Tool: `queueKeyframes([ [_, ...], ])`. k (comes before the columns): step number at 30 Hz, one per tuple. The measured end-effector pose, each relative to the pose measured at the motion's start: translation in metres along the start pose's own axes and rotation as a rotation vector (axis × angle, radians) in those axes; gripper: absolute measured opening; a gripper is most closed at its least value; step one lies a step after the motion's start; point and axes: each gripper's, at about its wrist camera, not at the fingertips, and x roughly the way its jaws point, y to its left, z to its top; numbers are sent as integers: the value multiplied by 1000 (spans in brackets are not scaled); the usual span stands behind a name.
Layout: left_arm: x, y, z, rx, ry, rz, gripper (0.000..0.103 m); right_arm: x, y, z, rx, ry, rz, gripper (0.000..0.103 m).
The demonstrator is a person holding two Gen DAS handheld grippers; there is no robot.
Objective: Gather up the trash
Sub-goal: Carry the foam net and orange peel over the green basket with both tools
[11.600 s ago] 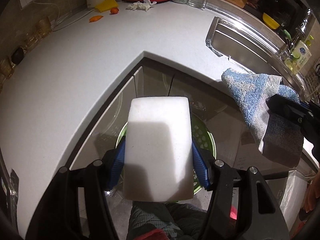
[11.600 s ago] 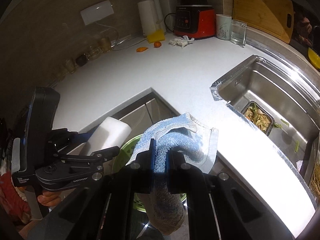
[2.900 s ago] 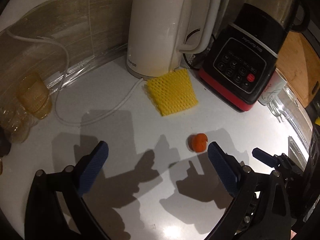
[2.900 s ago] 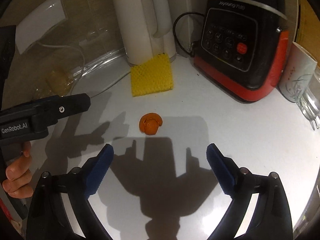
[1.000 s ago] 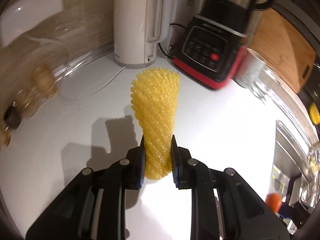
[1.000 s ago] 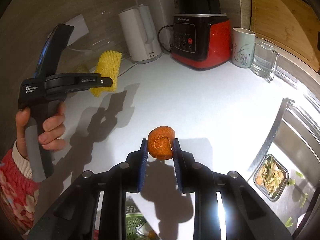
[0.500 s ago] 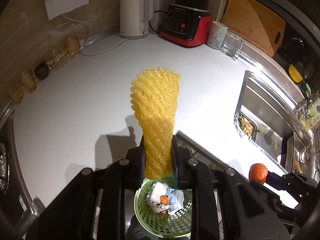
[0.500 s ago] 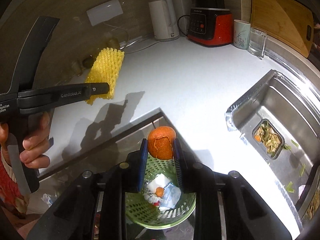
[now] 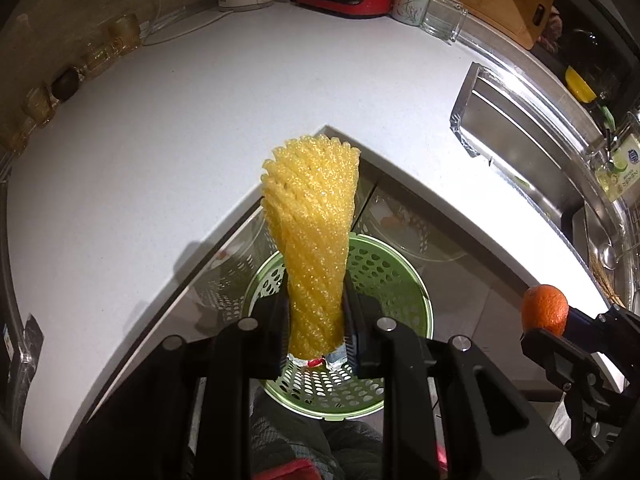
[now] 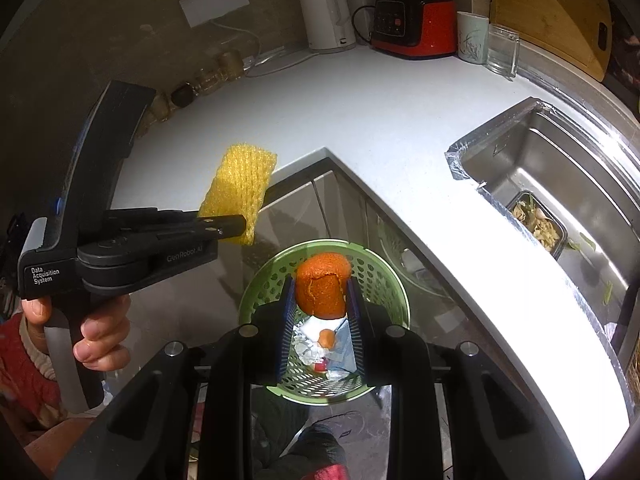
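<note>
My left gripper (image 9: 316,304) is shut on a yellow foam fruit net (image 9: 312,236) and holds it upright over the green perforated trash basket (image 9: 400,276) on the floor by the counter corner. My right gripper (image 10: 322,292) is shut on an orange peel (image 10: 322,290) and holds it above the same basket (image 10: 384,276), which holds foil, paper and a small orange scrap (image 10: 327,338). The net (image 10: 236,196) and the left gripper (image 10: 224,224) show at the left of the right wrist view; the peel (image 9: 544,310) shows at the right of the left wrist view.
The white L-shaped counter (image 9: 160,152) wraps around the basket. A kettle (image 10: 326,16), a red blender base (image 10: 414,24), a cup (image 10: 472,38) and a glass (image 10: 502,50) stand at the back. A steel sink (image 10: 560,176) with a strainer of scraps lies at the right.
Both grippers have drawn back from the counter and come lower over the green basket, each still holding its item. The basket looks larger and more centred in both views.
</note>
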Motion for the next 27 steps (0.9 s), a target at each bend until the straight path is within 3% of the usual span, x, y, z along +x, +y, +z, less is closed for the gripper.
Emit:
queueKeyframes([
  [5,29,0,-12,7,68,-10,24,7,-4,-9,16,30,-1,27],
  [8,55,-2,-24,15,128,-15,41,14,-4,-13,24,54,-3,27],
  [11,80,-3,-36,27,180,-24,51,23,-7,-18,37,80,-1,27],
  [16,109,-2,-51,12,253,-31,57,34,-9,-25,47,117,0,27],
  [22,106,1,-49,7,237,-27,65,37,-9,-25,48,124,1,27],
  [27,79,7,-36,3,173,-21,72,37,-9,-21,41,110,5,27],
])
